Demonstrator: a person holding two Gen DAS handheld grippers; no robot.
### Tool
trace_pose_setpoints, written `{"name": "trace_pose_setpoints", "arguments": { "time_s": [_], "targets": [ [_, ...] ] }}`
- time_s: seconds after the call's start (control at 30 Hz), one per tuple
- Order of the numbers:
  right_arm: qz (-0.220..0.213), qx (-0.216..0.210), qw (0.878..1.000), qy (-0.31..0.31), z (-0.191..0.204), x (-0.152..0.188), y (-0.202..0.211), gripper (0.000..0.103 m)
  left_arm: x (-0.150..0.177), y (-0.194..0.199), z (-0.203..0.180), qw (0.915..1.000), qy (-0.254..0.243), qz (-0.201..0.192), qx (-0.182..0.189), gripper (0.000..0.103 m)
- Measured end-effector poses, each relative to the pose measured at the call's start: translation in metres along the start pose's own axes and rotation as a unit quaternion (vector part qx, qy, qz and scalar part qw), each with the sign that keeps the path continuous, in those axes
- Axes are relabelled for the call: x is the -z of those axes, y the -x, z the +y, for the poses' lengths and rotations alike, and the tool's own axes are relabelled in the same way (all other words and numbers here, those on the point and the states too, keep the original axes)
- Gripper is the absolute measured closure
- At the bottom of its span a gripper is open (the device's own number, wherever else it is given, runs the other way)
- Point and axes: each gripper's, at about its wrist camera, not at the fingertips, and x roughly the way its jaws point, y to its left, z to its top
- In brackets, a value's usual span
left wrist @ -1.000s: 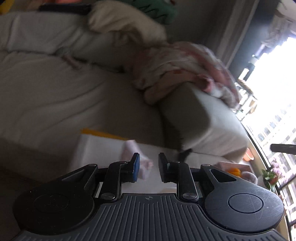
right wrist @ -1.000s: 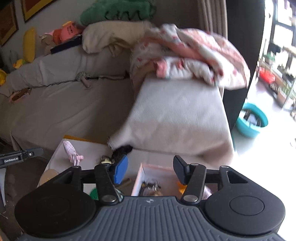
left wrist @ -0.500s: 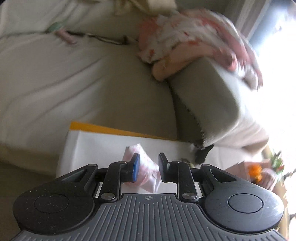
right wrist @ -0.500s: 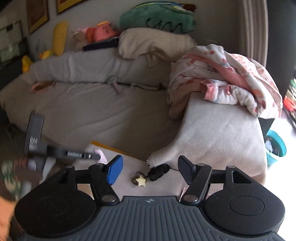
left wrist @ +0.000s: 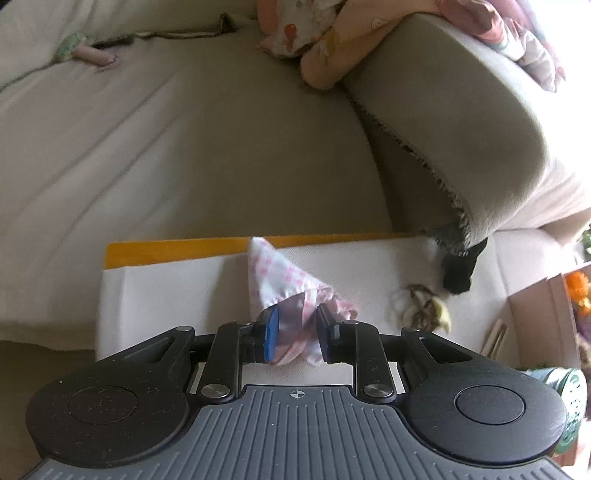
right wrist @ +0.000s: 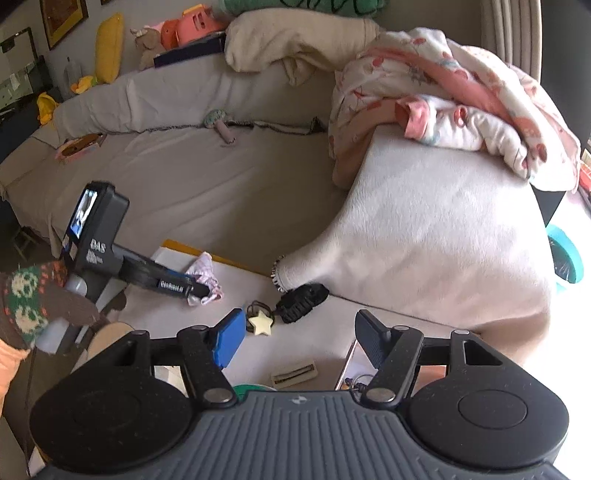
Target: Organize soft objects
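sofa (right wrist: 207, 177): beige, cornered | wall (right wrist: 144, 14): framed pictures | daylight from right

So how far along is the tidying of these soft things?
Nothing looks tidied yet. The left gripper has its fingers around the pink checked cloth on the white table; the right gripper hangs open, empty. The pink blanket is heaped on the sofa arm.

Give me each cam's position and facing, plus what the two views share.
Left wrist: on the left claw, angled down at the white table before the sofa; its fingers straddle the pink checked cloth.
Right wrist: on the right claw, empty, facing sofa and pink blanket; a patterned sleeve shows.
Shared: cloth, star charm, table, sofa; the left claw appears in the right view.
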Motion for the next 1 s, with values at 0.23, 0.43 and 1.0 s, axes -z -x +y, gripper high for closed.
{"name": "trace_pose_setpoints", "arguments": {
  "time_s": [0.23,0.43,1.0],
  "targets": [
    [0.013,-0.016,1.0,-0.018,0.001,-0.005,-0.012,0.037,-0.014,-0.004,-0.002,0.9993,-0.026,0.017,0.022,0.078],
    [0.03,-0.011,0.998,-0.048,-0.004,-0.009,-0.02,0.037,0.006,0.007,0.026,0.998,0.013,-0.002,0.061,0.089],
    [0.155,0.081,0.982,-0.072,0.024,-0.051,-0.169,0.039,0.127,0.066,0.071,0.992,0.014,-0.066,0.107,0.09]
  ]
}}
